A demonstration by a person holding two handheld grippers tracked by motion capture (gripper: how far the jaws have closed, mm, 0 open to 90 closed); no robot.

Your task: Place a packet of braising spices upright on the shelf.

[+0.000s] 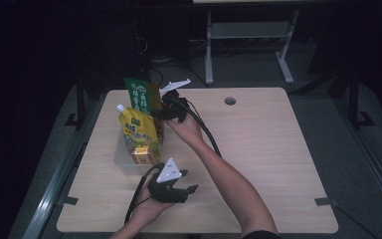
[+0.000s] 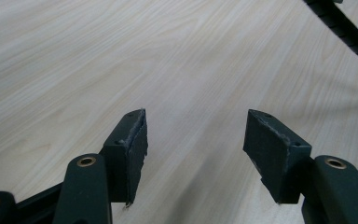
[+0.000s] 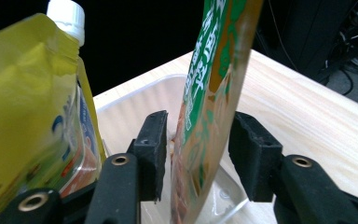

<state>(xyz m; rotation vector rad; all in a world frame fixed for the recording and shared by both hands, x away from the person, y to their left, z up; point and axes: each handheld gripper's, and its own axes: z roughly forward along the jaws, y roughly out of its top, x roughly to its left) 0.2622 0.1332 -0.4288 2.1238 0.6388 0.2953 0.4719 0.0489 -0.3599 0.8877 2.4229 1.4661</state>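
Right tool (image 3: 196, 156) has jaws apart around the green packet (image 3: 212, 93), letting it stand in the clear bin (image 3: 135, 100) beside the yellow pouch (image 3: 32, 107); left tool (image 2: 193, 154) idles open over the tabletop (image 2: 121, 56).

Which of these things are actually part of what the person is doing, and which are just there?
In the job:
- green packet, standing between the right gripper's open jaws
- clear tray it stands in
- yellow spouted pouch in the same tray

Just there:
- left gripper, open over bare table
- table's round hole
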